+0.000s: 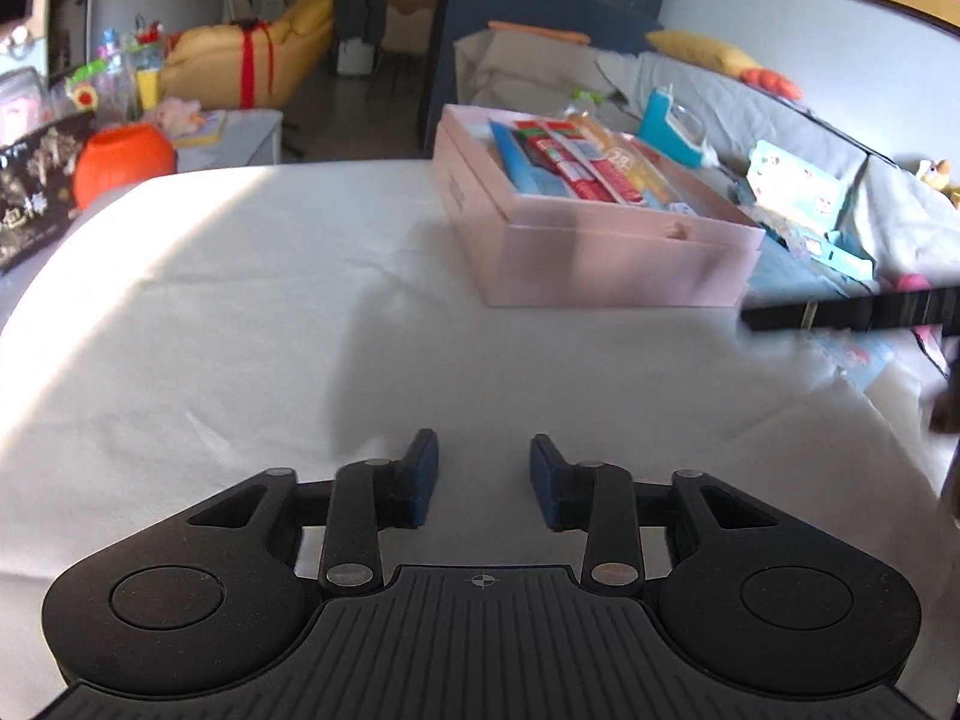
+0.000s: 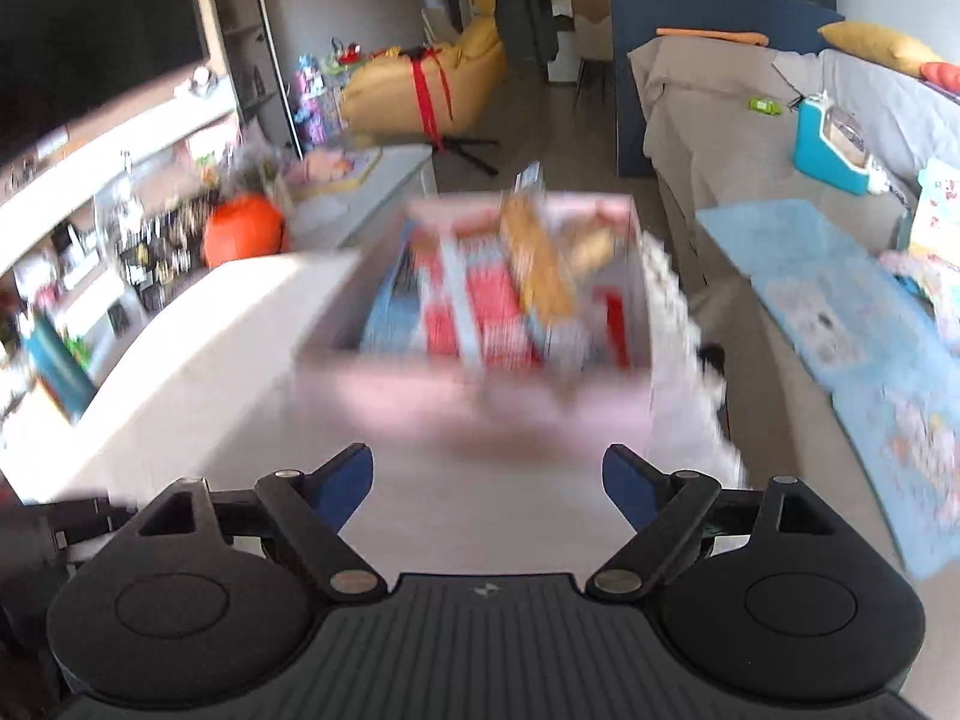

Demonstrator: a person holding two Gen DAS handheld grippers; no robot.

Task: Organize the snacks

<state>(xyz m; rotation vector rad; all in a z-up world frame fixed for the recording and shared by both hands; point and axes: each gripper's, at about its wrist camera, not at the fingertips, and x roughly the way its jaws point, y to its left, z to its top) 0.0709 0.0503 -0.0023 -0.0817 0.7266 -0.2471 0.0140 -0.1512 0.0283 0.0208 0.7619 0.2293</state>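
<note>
We see one pink box point(image 1: 600, 252) standing on the white tabletop point(image 1: 240, 300), toward its far right part, and it is filled with snack packs point(image 1: 564, 162) lying flat side by side. We count roughly six or seven packs in the left wrist view: a blue one at the left, several red and white ones, and one golden-orange pack point(image 2: 537, 267) lying across the top, though they overlap and we cannot fix the number. We have two tools. The left tool point(image 1: 483, 480) hovers low over bare tabletop, well apart from the box, its two blue pads point(image 1: 420, 483) parted with nothing between them. The right tool point(image 2: 486, 486) faces the near wall of the box with its jaws spread wide and empty. The right wrist view is smeared by motion blur, so the box and its contents lose their edges and no label can be read. In the left wrist view a dark bar point(image 1: 852, 309) enters from the right edge, cut off; we cannot tell what it is. One orange round object point(image 1: 123, 162) sits beyond the tabletop's far left corner.
</note>
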